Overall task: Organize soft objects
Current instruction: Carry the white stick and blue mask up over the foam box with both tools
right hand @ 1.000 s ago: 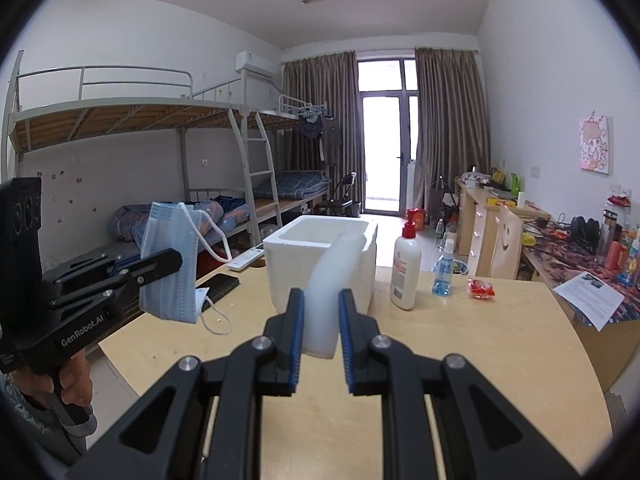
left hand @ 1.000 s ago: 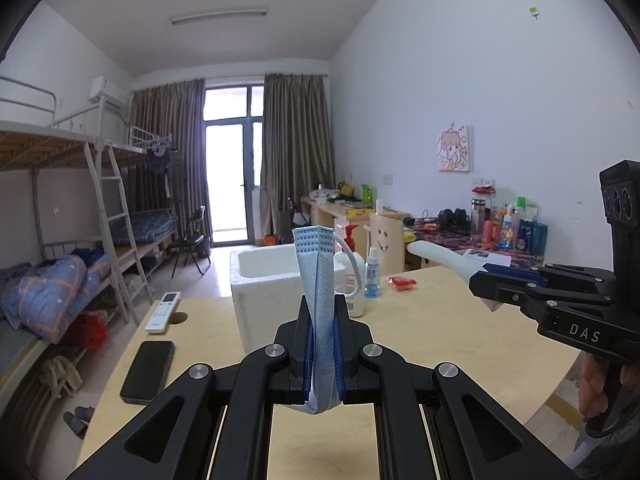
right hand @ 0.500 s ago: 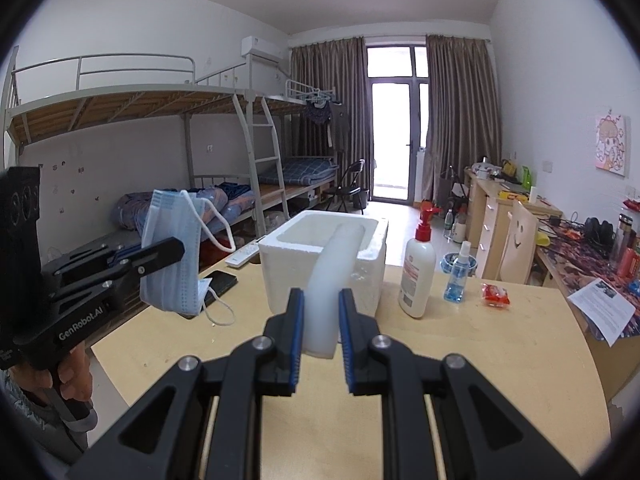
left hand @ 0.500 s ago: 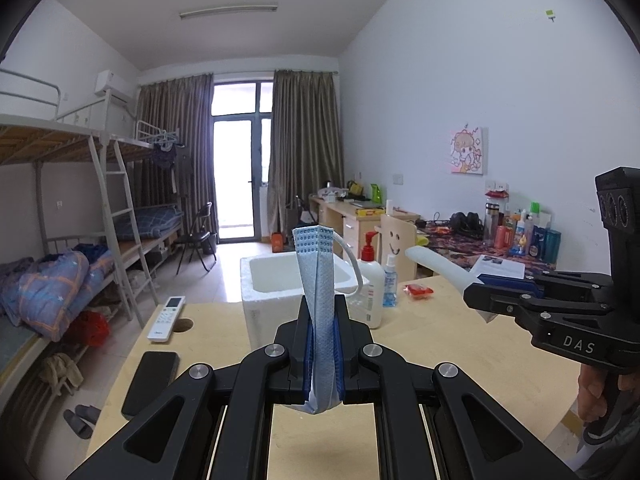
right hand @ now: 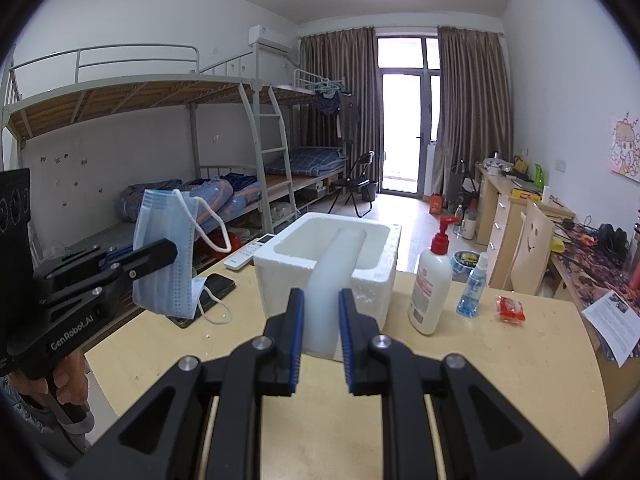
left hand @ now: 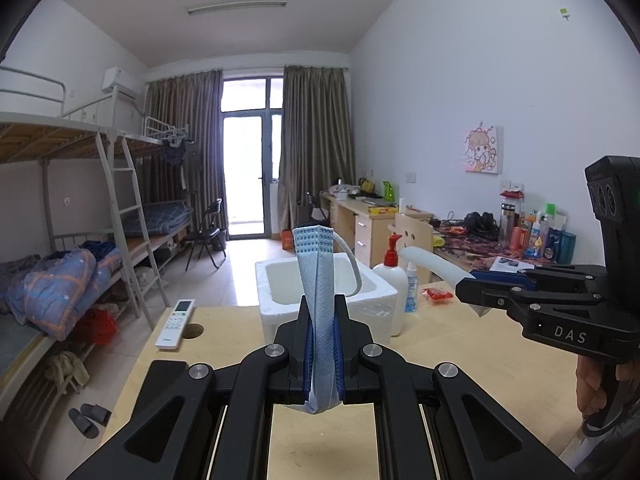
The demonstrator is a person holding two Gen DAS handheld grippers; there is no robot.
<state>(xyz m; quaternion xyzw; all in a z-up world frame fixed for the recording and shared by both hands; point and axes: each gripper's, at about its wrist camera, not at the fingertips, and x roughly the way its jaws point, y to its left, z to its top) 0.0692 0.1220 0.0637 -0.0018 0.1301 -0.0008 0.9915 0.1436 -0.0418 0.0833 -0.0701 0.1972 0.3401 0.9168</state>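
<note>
Left gripper (left hand: 320,344) pinches blue mask (left hand: 318,280); right gripper (right hand: 320,334) clamps white foam strip (right hand: 332,280).

My right gripper (right hand: 319,336) is clamped on a white foam strip (right hand: 334,280), which arches forward over the rim of the white foam box (right hand: 364,280) on the wooden table (right hand: 500,360). Off to my left, my left gripper (right hand: 160,252) pinches a blue face mask (right hand: 166,256), hanging above a black phone (right hand: 214,286). Right of the box stand a lotion pump bottle (right hand: 432,284), a small blue spray bottle (right hand: 472,292) and a red packet (right hand: 510,308).
</note>
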